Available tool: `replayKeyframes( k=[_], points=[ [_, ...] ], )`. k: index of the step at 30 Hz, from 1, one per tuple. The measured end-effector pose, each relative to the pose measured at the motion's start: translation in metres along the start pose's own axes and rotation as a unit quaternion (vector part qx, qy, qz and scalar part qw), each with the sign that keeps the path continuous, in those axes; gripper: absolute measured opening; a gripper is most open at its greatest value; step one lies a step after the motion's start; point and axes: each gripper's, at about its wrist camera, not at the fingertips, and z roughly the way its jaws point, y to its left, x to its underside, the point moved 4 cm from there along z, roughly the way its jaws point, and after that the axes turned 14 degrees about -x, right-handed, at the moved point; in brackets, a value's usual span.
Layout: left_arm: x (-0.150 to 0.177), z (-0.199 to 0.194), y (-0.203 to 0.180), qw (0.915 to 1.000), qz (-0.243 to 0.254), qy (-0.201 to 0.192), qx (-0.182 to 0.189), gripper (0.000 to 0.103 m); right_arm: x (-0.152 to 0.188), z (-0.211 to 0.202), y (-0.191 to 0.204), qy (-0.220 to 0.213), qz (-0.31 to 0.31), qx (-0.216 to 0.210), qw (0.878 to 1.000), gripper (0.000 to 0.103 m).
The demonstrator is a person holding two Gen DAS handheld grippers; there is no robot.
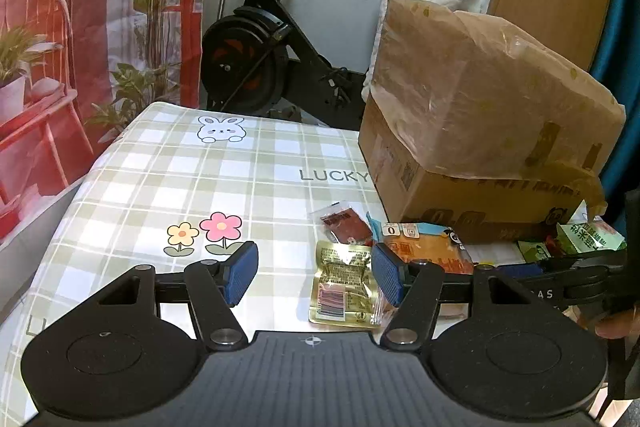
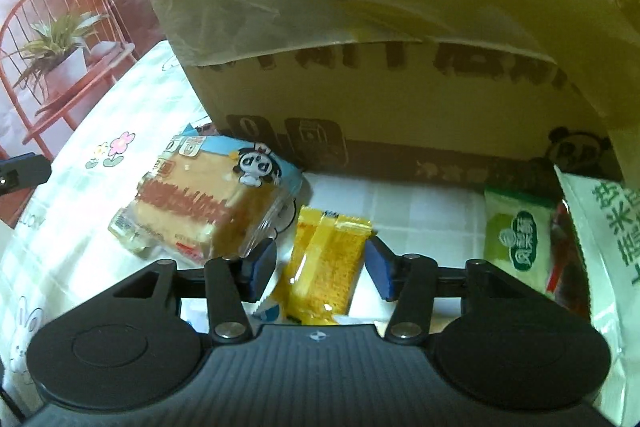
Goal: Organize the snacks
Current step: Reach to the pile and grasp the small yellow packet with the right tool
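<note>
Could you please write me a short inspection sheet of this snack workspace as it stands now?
Surface: checked tablecloth with rabbit and flower prints.
Job's things: gold packet, red packet, cake slice pack, yellow packet, green packet, white-green bag, all loose before the cardboard box.
Clutter: brown plastic bag draped over the box.
Grippers: left gripper open by the gold packet; right gripper open astride the yellow packet.
Cables: nothing seen.
Surroundings: exercise bike, printed backdrop.
</note>
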Motion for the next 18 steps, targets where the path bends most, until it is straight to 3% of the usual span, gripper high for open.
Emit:
replayKeyframes(
  k=[6,9,14,18],
  points=[
    [0.009,0.004,-0.003,0.9998,0.017,0.004,-0.004,0.065,0.014,-0.004,0.005,0.005,-0.076,0.02,0.997,0.051],
    [0.015,0.008,-0.008,0.999,0.044,0.007,0.0,0.065,0.022,-0.009,0.005,-0.001,-0.093,0.027,0.995,0.039],
    [0.022,0.023,-0.011,0.9975,0.064,0.028,0.004,0.065,0.028,-0.018,-0.005,-0.017,-0.079,0.011,0.997,0.036],
    [0.019,0.044,-0.011,0.9982,0.043,0.04,0.011,0.067,0.029,-0.023,-0.008,-0.022,-0.067,0.003,0.998,0.036]
  ],
)
